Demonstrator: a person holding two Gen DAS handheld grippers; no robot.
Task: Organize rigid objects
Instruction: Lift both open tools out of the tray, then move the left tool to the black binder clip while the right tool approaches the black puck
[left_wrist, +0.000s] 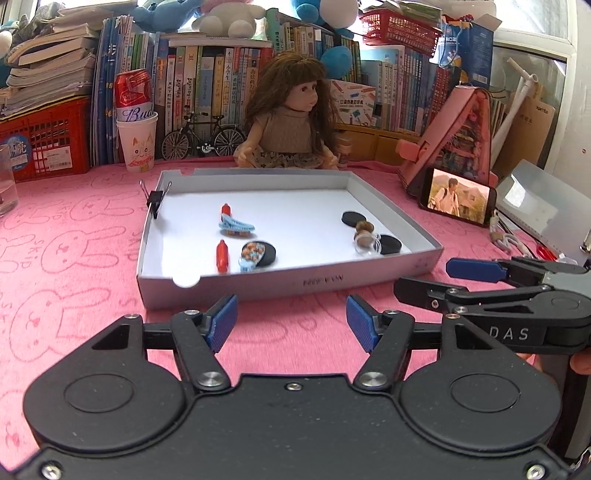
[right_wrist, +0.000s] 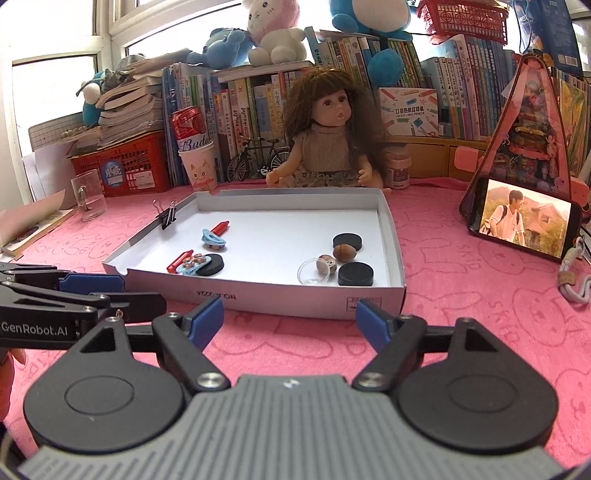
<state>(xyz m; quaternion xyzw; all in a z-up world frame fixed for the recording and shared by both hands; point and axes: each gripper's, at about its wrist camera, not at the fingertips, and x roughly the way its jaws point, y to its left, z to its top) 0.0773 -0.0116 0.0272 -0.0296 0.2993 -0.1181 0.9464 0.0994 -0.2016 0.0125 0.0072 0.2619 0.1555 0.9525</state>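
Note:
A shallow grey box lid (left_wrist: 258, 283) (right_wrist: 280, 295) lies on the pink cloth and holds small items. On its left are two red tubes (left_wrist: 222, 254) (right_wrist: 180, 259), two blue clips (left_wrist: 236, 226) (right_wrist: 213, 238) and a black disc (left_wrist: 266, 254) (right_wrist: 212, 265). On its right are two black discs (left_wrist: 353, 218) (right_wrist: 355, 274), brown nuts (left_wrist: 364, 226) (right_wrist: 344, 252) and a clear dome (left_wrist: 365, 245) (right_wrist: 314, 271). A binder clip (left_wrist: 157, 199) (right_wrist: 167, 218) grips the left wall. My left gripper (left_wrist: 291, 323) and right gripper (right_wrist: 290, 321) are open, empty, just in front of the lid.
A doll (left_wrist: 291, 118) (right_wrist: 328, 136) sits behind the lid. A phone (left_wrist: 458, 195) (right_wrist: 524, 223) leans on a pink stand at right. A cup with a can (left_wrist: 137, 140) (right_wrist: 197, 166), a red crate (left_wrist: 44, 144), a glass (right_wrist: 88, 199) and bookshelves stand at the back.

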